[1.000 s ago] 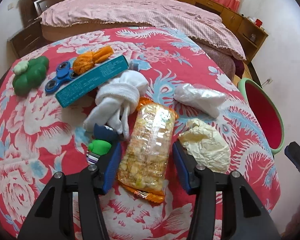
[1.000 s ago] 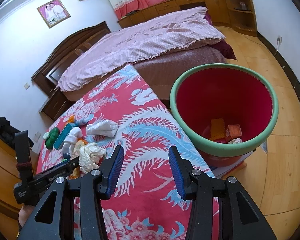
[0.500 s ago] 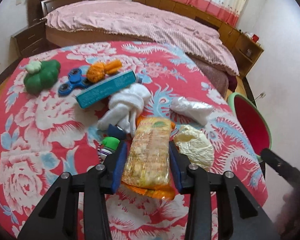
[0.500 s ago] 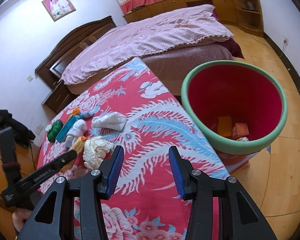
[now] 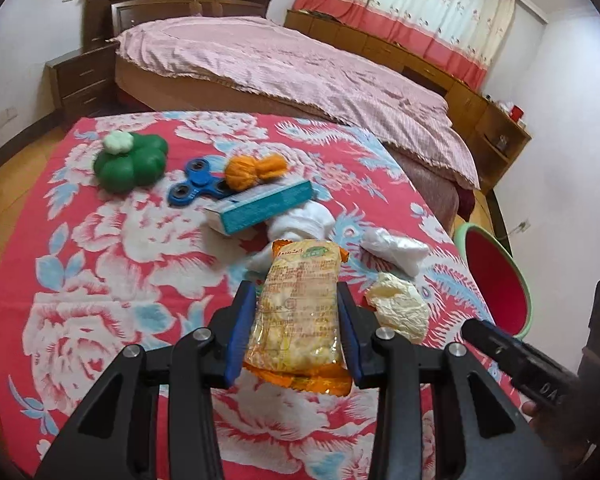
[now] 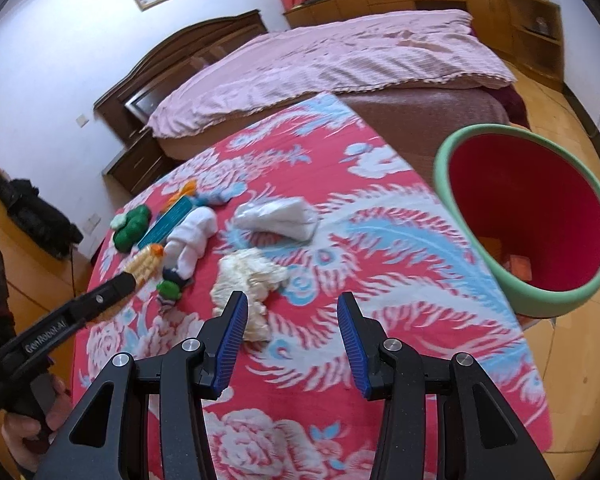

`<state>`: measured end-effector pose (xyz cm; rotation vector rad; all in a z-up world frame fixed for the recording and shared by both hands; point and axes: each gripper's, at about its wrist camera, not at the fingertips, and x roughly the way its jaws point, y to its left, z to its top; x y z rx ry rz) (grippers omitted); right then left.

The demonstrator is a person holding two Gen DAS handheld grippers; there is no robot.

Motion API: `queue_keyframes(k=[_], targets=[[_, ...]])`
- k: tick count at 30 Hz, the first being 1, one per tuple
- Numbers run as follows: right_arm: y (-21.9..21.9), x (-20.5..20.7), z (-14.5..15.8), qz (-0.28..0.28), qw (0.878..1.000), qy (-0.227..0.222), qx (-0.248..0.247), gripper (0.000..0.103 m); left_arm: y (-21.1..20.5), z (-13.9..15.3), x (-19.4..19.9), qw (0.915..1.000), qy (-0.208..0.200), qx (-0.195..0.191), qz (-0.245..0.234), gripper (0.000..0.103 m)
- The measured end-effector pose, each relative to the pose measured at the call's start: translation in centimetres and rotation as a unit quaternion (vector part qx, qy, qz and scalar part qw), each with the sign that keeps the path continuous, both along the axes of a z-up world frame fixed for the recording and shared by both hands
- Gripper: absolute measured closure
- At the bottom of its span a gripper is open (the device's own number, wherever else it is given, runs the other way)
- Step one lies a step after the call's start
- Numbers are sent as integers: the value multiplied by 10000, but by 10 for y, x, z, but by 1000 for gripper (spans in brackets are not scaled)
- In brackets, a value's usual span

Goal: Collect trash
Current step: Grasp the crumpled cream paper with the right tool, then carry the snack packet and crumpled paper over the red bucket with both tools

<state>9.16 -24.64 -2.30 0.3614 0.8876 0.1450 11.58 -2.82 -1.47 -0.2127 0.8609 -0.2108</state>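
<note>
My left gripper [image 5: 296, 332] had just clamped onto the snack packet [image 5: 298, 312] and lifted it off the tablecloth [image 5: 100, 280], ready for the bin [image 6: 528, 216], while my right gripper [image 6: 290, 340] hung unclenched and empty.

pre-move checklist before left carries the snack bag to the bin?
1. left gripper shut on snack bag, both pads pressing: ok.
2. Bag lifted off the tablecloth: ok, judging by the right wrist view.
3. Bin mouth unobstructed: ok.
4. Bin has room: ok, only a few items at the bottom.
5. right gripper open, holding nothing: ok.
6. Right gripper clear of left's path: cannot tell.
</note>
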Motion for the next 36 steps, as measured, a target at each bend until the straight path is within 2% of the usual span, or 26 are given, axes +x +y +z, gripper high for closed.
queue_keyframes(k=[7, 15, 17, 18, 21, 27, 36], targets=[[26, 11, -8, 350, 9993, 106, -39, 55, 16, 0, -2, 9996, -47, 114, 269, 63], [45, 18, -17, 602, 9979, 196, -97, 55, 21, 0, -6, 9994, -66, 120, 309, 63], [48, 20, -20, 635, 9976, 241, -119, 60, 21, 0, -6, 9995, -68, 100, 296, 63], [49, 20, -21, 650, 9974, 268, -135, 67, 21, 0, -6, 9995, -65, 85, 284, 63], [51, 20, -24, 680, 9971, 337, -110, 79, 20, 0, -6, 9997, -47, 60, 240, 63], [46, 9, -14, 656, 9976, 202, -125, 93, 15, 3, -8, 9998, -64, -27, 173, 63], [36, -5, 3, 568, 9983, -124, -9, 94, 7, 12, -15, 9999, -131, 33, 104, 63]])
